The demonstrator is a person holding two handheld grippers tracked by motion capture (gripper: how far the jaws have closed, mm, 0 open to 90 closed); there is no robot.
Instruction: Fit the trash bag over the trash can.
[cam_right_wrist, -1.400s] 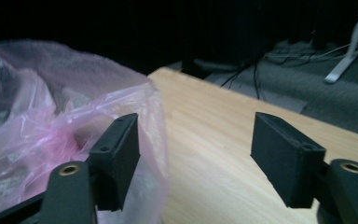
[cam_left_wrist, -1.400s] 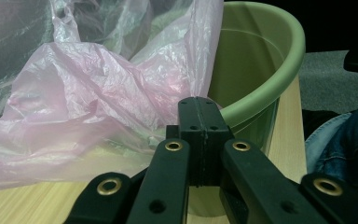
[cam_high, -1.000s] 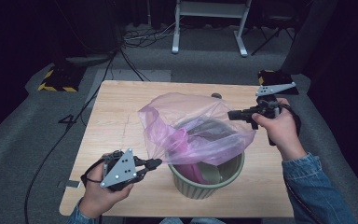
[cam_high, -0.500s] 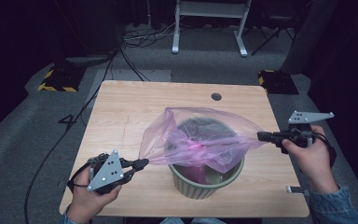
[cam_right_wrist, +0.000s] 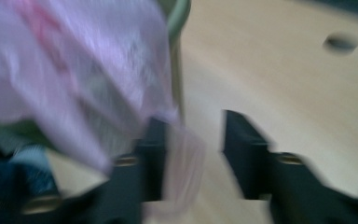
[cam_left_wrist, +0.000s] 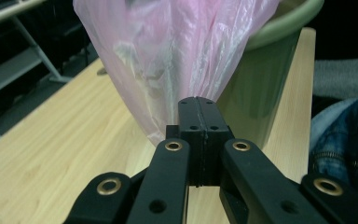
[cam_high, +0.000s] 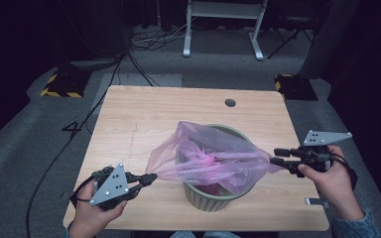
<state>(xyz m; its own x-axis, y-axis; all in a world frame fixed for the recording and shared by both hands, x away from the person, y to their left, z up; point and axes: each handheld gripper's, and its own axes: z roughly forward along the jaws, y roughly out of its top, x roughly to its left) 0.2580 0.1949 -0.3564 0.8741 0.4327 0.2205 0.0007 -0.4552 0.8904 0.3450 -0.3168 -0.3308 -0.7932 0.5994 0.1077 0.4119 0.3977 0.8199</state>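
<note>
Black fingers [cam_left_wrist: 198,135], brass rivets, denim sleeve [cam_high: 349,227]

Grey carpet [cam_high: 25,144] — dark room — white stand [cam_high: 223,25].

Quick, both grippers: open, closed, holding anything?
Left gripper: closed on the pink plastic bag.
Right gripper: jaws just opened, bag edge loose between them.

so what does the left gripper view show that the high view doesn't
Left gripper view alone: close up, the left gripper has its jaws shut tight on a pinch of the pink bag, beside a denim sleeve. High view alone: the right gripper with jaws that have just been opening, bag edge loose between them, and the floor cables. Both: bag, green bin, wooden table.
</note>
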